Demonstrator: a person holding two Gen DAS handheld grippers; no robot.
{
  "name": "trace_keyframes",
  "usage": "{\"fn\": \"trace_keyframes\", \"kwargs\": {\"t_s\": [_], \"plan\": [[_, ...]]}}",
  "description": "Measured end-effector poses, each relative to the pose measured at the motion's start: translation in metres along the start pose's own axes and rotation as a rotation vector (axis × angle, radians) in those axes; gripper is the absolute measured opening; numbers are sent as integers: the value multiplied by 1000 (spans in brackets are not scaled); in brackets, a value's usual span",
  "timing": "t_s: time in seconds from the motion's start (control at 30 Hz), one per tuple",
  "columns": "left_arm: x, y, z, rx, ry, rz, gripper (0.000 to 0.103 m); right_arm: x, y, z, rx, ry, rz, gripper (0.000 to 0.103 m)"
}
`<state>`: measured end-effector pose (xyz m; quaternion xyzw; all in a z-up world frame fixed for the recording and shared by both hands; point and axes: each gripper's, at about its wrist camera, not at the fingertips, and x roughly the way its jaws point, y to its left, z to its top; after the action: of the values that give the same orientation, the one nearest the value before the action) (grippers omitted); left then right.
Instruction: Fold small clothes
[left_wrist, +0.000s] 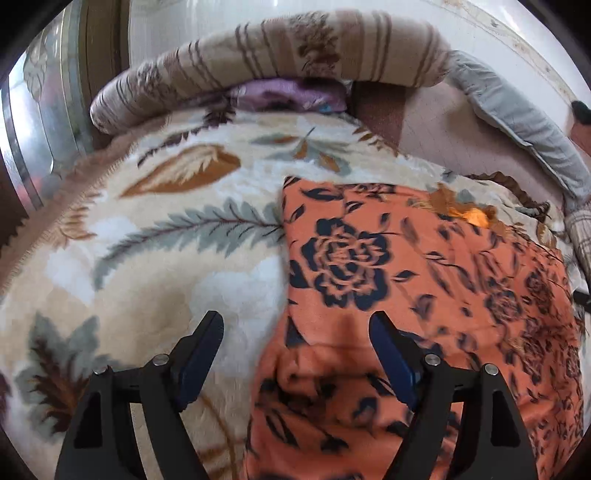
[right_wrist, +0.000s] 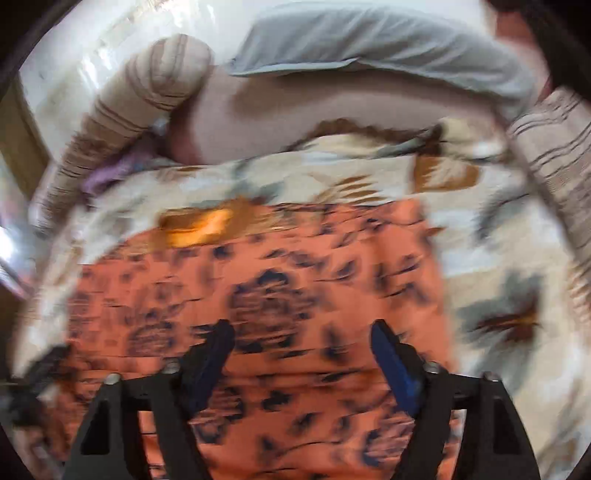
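Note:
An orange garment with dark blue flower print (left_wrist: 406, 280) lies spread flat on a cream blanket with leaf patterns (left_wrist: 155, 229). My left gripper (left_wrist: 295, 321) is open and empty, hovering over the garment's left edge, one finger over the blanket and one over the cloth. In the right wrist view the same orange garment (right_wrist: 280, 295) fills the middle, blurred by motion. My right gripper (right_wrist: 301, 330) is open and empty above the garment's middle. An orange patch (right_wrist: 207, 225) shows near the garment's far edge.
A rolled striped beige quilt (left_wrist: 280, 51) lies along the far side, with purple cloth (left_wrist: 284, 96) under it. A grey pillow (left_wrist: 517, 118) lies at the right, and also shows in the right wrist view (right_wrist: 369, 40). A beige sheet (right_wrist: 295, 114) lies beyond the blanket.

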<state>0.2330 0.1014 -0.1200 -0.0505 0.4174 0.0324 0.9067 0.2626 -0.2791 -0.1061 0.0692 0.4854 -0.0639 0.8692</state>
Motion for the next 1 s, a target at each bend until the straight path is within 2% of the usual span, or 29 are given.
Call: {"fn": "trace_keyframes", "kwargs": {"t_s": [0.03,0.07,0.13,0.33,0.5,0.7,0.8,0.9,1.0], "plan": [[-15,-3,-2,12,4,-14,81,-6,-5,-4,25,8,6,83],[-30,-3,-5,18,-9,-27,81,-24,-11,-12,37,-38,53,83],[-61,-3,-13,37,-38,-10,81,-55,-14,-30,-5,-108,70,83],[-132,-1,-38,45,-81,16,81,-120,-3,-84,-118,-220,-30,83],[-182,-3,-61,53,-124,25,82,-183,1,-108,-112,-315,-53,83],[-213,-9,-77,40,-139,8,82,-220,6,-125,-121,-368,-105,83],[-222,-11,-83,38,-145,2,82,-236,5,-131,-104,-387,-169,83],[-228,-16,-87,43,-144,14,82,-243,8,-138,-115,-402,-219,83],[-235,-24,-89,61,-145,43,82,-243,13,-144,-133,-389,-214,83]]}}
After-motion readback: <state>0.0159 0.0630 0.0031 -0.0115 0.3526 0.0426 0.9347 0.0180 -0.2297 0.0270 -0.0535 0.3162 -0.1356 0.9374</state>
